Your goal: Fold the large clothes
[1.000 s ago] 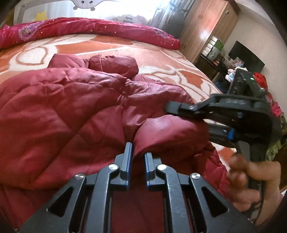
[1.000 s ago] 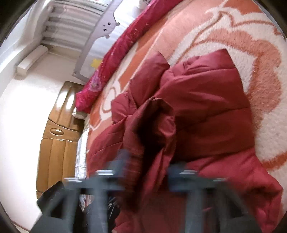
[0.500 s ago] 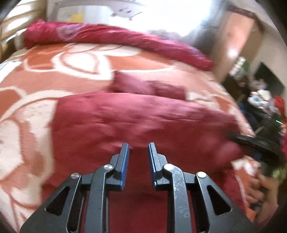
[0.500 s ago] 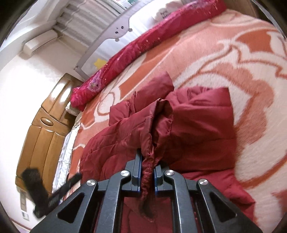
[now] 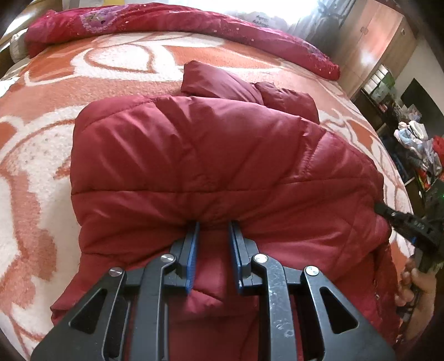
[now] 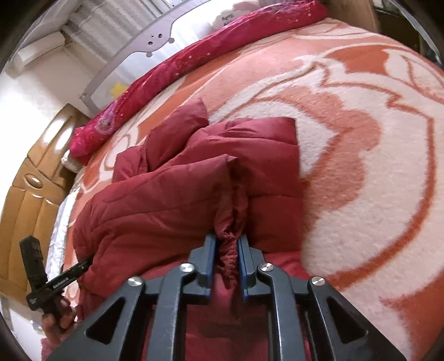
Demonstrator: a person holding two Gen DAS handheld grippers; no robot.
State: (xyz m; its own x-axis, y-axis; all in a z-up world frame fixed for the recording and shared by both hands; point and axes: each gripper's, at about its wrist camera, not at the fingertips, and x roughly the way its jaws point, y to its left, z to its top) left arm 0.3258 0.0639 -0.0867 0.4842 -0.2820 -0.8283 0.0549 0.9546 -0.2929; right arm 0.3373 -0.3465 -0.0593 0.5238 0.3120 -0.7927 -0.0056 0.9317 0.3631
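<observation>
Bed blanket (image 5: 116, 64): orange and cream, swirl pattern, under everything ahead of both sets of jaws. Unchanged since the earlier frames.

Rolled quilt (image 5: 166, 19): crimson, sequinned, lying along the far edge of the bed, well beyond the jaws.

Wardrobe (image 5: 380, 47): wooden, far right of the left jaws, off the bed.

Padded jacket (image 5: 211, 155): dark red, quilted, spread on the blanket directly ahead of both grippers. A second ago it lay bunched, with one flap standing up in a ridge; now the top layer lies folded over flat and broad, its near edge at the left jaws, and a sleeve or collar part pokes out at the far side.

Left gripper (image 5: 213, 230): blue-padded jaws narrowly parted, tips pushed against the fold's near edge; jacket fabric lies between them, but the pads do not visibly pinch it. The gap is wider than a second ago.

Right gripper (image 6: 227, 241): jaws narrowly apart, having just been opening; a gathered, crinkled seam edge of the jacket sits between the pads. Half a second ago they were clamped tight on it. Whether the pads still press on it cannot be told.

Person's hand (image 5: 416, 288): at the right edge of the left view, gripping the right tool's handle.
</observation>
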